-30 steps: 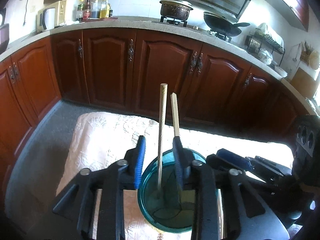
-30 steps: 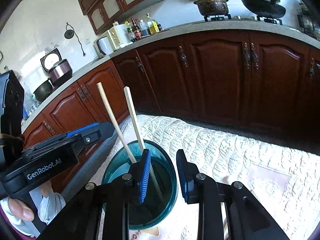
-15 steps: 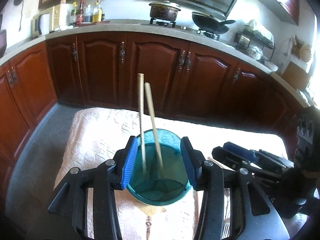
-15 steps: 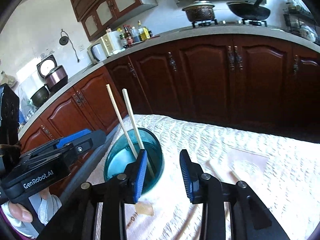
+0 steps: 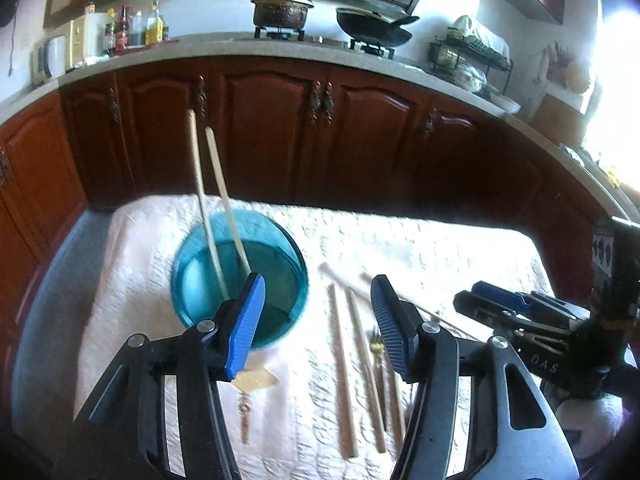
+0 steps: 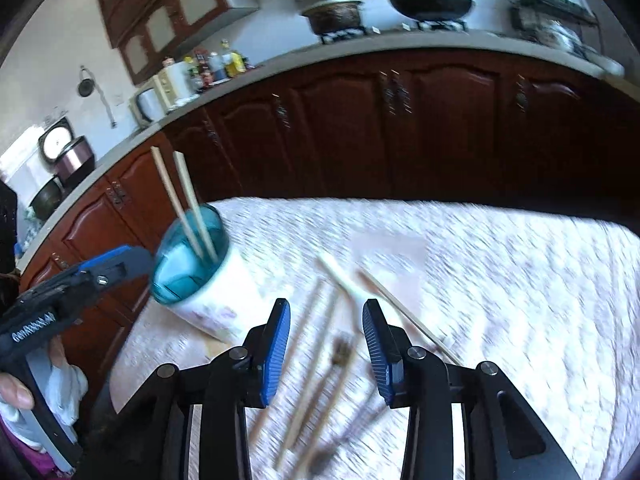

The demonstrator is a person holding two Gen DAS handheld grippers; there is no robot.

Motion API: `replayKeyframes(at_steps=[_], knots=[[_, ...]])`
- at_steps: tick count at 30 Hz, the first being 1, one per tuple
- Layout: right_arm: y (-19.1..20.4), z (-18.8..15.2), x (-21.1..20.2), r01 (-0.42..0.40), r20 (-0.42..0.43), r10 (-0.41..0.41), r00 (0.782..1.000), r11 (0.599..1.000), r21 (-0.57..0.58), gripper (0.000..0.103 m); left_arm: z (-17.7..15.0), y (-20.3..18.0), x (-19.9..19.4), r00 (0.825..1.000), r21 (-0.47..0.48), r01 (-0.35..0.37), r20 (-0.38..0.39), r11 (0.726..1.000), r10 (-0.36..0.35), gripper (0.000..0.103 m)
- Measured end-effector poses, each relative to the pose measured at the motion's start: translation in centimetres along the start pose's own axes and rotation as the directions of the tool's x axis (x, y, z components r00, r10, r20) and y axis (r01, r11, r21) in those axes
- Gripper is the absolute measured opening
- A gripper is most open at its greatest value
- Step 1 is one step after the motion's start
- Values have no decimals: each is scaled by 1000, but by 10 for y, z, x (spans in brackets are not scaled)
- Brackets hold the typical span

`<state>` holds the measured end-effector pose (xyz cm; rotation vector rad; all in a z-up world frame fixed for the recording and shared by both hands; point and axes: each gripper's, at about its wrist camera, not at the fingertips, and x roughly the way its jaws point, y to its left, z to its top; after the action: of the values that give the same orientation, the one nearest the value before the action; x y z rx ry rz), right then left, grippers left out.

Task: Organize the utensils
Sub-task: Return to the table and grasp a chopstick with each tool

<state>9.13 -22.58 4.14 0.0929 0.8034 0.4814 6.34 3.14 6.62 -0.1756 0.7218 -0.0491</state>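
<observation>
A teal-rimmed cup (image 5: 276,240) with a white body (image 6: 224,292) stands on the cloth with two wooden chopsticks (image 5: 200,184) leaning in it. My left gripper (image 5: 316,292) is just right of the cup. Its jaws are opening wide and hold nothing. More chopsticks (image 5: 340,360) and a small fork (image 5: 376,346) lie flat on the cloth beneath it. My right gripper (image 6: 326,312) hovers over those loose chopsticks (image 6: 308,332), blurred here. Its jaws are opening too, with nothing between the pads. Each gripper shows in the other's view: the right (image 5: 500,304), the left (image 6: 116,260).
A white quilted cloth (image 5: 440,264) covers the table, whose far edge faces dark red cabinets (image 5: 272,132). A paper tag (image 5: 256,380) lies by the cup's base. Pots sit on the stove (image 5: 280,12) on the counter behind. A hand (image 6: 16,396) holds the left gripper.
Both grippers drew away from the cup and shifted right over the loose utensils. The left jaws spread wide and the right jaws widened a little. The two chopsticks stay in the cup.
</observation>
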Motion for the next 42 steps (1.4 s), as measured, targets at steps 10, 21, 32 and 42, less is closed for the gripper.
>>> replayKeyframes(at_steps=[10,21,32,42], knots=[[-45,-46,24,-8,-128,21,992,995,104,29,-43,-18,35,989,18,48,-138,999,-45,57],[-32,-51,101,-35,-251,75,965,987,159,17,-78,-29,91,967,53,-12,-253,999,25,52],[-39,-54,119,-36,-289,105,952,971,234,8,-99,-23,134,932,20,4,-362,1000,3,25],[-30,-101,68,-143,-301,249,921,932,333,6,-118,-7,104,909,4,64,-412,998,-57,5]])
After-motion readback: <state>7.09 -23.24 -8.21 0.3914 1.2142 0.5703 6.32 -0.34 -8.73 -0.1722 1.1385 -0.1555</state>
